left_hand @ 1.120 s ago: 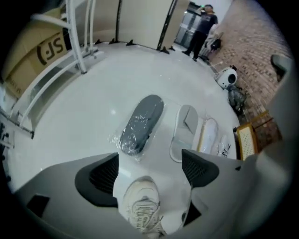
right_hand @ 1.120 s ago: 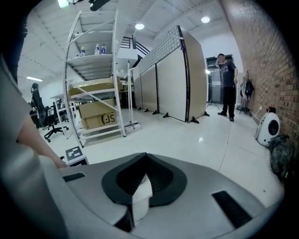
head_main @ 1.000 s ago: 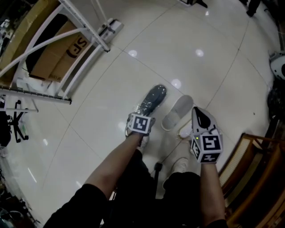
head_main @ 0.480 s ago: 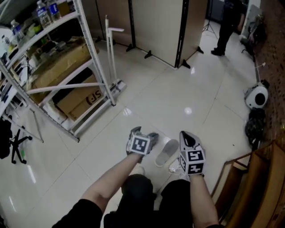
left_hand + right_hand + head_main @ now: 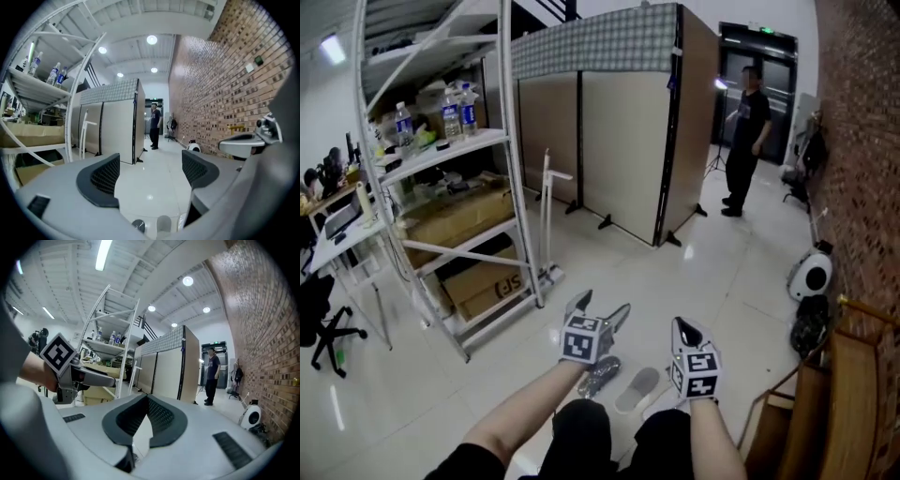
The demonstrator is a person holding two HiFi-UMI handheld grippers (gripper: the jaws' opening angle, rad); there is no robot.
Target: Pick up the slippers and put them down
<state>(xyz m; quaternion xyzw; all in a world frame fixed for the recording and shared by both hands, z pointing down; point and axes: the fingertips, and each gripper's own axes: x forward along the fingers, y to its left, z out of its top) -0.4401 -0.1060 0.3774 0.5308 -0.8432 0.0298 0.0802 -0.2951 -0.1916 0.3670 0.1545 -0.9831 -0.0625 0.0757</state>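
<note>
White floor (image 5: pixel 694 272) underfoot, with dark slipper (image 5: pixel 600 375) and pale slipper (image 5: pixel 637 389) side by side, touching neither gripper. Left gripper (image 5: pixel 602 307) above them, jaws spread wide on nothing; right gripper (image 5: pixel 684 330) alongside, jaws pressed together, likewise empty.
</note>
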